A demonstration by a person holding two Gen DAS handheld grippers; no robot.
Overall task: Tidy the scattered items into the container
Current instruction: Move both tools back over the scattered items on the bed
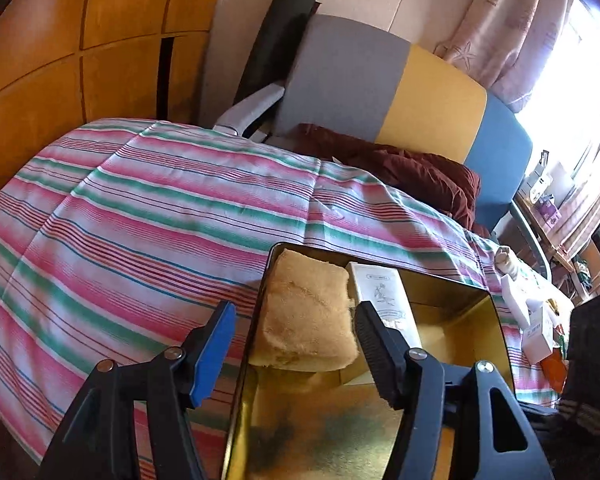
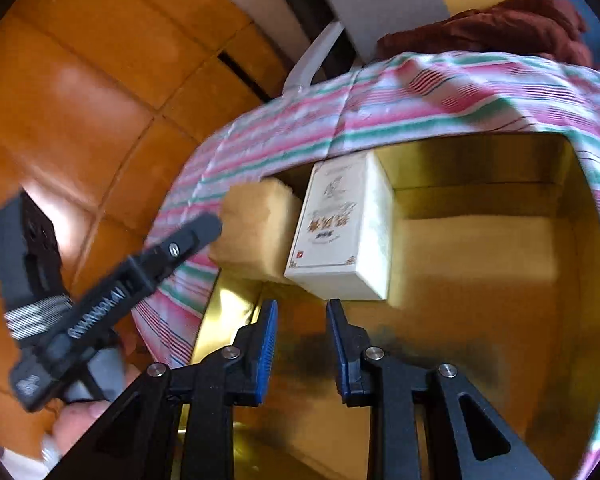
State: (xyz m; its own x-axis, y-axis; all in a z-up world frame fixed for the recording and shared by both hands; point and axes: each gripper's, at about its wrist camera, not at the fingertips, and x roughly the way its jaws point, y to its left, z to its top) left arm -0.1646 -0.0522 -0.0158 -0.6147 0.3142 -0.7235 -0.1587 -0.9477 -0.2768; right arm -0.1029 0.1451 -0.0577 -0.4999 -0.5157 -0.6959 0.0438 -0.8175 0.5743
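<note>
Now your left gripper (image 1: 296,344) had its fingers spread around the sponge (image 1: 306,316), seemingly untouched, in the gold tin (image 1: 496,320) at lower centre; your right gripper (image 2: 302,344) fingers stood narrowly apart, empty.

Both wrist cams angled down, close over the gold tin (image 1: 452,300) on the bed (image 1: 140,208). Left looks along the bed to the headboard (image 1: 432,96); right looks straight into the tin (image 2: 480,264). Shared: tin, sponge (image 1: 308,312), white box (image 2: 340,236).
</note>
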